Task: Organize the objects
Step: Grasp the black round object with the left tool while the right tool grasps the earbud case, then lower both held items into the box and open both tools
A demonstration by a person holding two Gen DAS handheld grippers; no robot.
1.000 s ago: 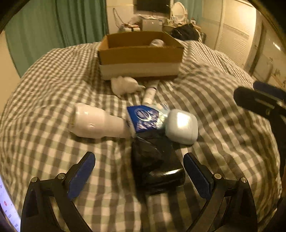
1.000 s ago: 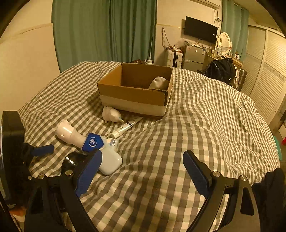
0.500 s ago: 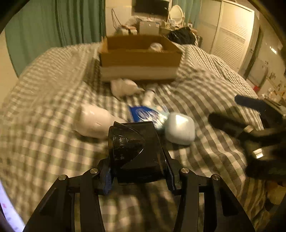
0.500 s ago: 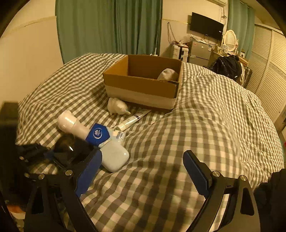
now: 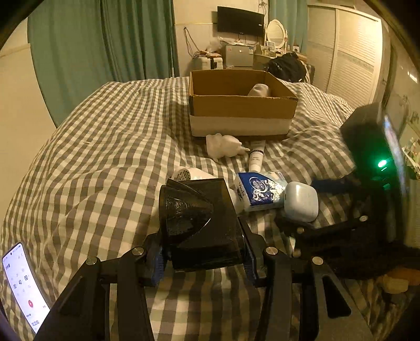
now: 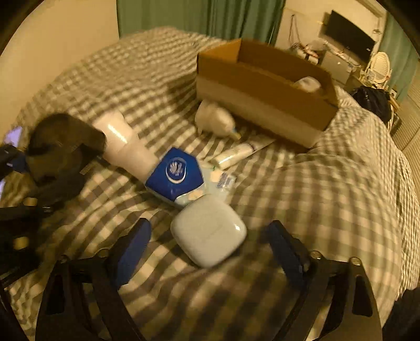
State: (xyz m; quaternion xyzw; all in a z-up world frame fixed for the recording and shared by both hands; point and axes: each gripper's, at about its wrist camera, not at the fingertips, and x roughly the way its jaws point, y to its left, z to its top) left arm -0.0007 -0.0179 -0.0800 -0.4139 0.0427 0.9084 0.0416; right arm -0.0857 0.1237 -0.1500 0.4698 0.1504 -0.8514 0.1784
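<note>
Home bedroom: checked bed [image 5: 110, 147], green curtains [image 5: 105, 36], wardrobe [image 5: 349, 52].

A bed covered by a grey-and-white checked blanket [image 5: 110, 147] fills the near ground. Green curtains [image 5: 105, 44] hang on the far left wall. A dark television [image 5: 240, 21] is mounted on the far cream wall above a cluttered cabinet [image 5: 237, 56]. White louvred wardrobe doors [image 5: 349, 63] stand at the right. Light is dim and yellowish.
</note>
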